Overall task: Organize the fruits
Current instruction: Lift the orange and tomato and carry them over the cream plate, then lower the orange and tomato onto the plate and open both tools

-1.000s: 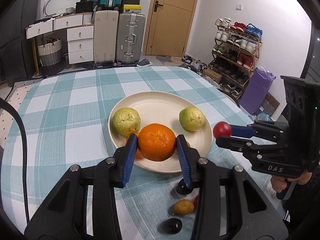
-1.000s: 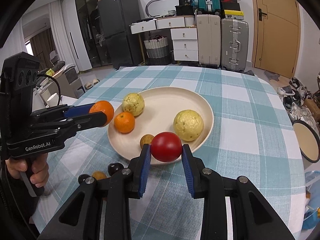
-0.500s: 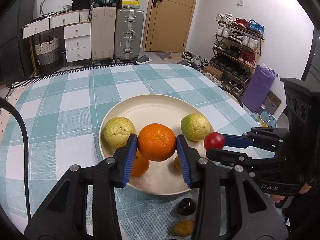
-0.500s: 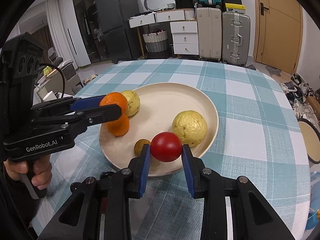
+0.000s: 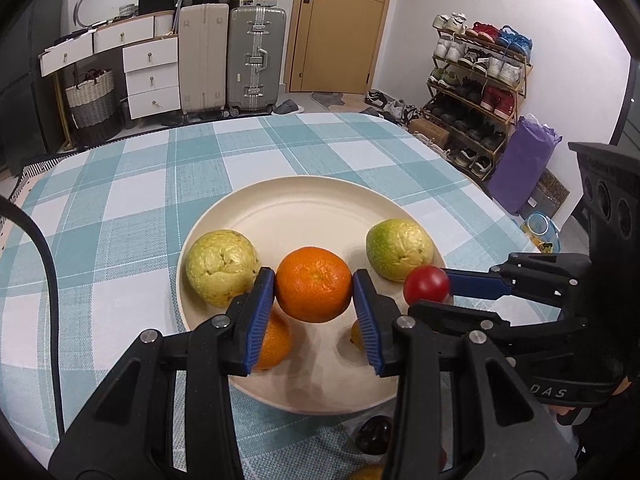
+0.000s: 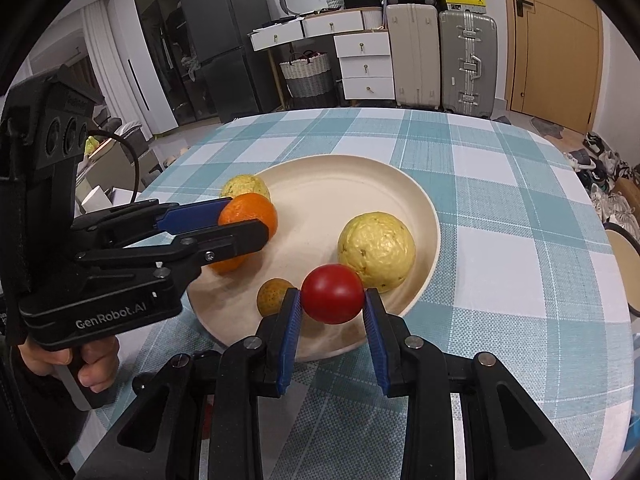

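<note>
A checked tabletop (image 5: 120,208) carries a cream plate (image 5: 304,204) with two yellow-green guavas (image 5: 222,266) on it. The left tool (image 5: 313,292) is clamped on a mandarin (image 5: 314,282) above the plate's near part. The right tool (image 6: 332,304) is clamped on a red tomato (image 6: 332,298) over the plate's near rim.
</note>
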### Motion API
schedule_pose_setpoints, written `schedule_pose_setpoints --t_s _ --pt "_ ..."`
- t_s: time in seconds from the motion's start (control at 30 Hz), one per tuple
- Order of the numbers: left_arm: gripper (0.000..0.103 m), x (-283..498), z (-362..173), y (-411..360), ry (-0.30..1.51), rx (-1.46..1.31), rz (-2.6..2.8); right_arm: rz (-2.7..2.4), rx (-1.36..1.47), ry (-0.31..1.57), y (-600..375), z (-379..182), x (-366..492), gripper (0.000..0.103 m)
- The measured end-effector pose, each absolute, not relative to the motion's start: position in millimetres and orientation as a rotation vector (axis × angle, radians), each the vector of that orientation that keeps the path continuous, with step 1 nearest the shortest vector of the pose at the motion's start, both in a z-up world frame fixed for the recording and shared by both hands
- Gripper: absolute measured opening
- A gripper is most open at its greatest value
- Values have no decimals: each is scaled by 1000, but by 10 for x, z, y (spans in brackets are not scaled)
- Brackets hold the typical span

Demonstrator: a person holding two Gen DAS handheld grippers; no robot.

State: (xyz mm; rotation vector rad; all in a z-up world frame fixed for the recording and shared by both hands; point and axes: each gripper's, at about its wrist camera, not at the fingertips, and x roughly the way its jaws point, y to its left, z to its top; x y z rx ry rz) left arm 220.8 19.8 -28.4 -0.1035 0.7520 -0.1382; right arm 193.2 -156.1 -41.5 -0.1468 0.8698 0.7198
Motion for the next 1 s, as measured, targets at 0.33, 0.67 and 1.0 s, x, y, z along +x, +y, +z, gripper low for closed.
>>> schedule_pose_setpoints --t_s 0.33,0.67,1.0 --pt "37 2288 -379 137 772 -74 -139 701 -201 859 -1479 -459 1943 32" --pt "39 2238 -333 155 768 -80 -143 714 -209 829 -1531 -385 1816 51" --pt "88 1803 -44 250 694 -67 -75 696 -156 797 -1779 -241 1629 89"
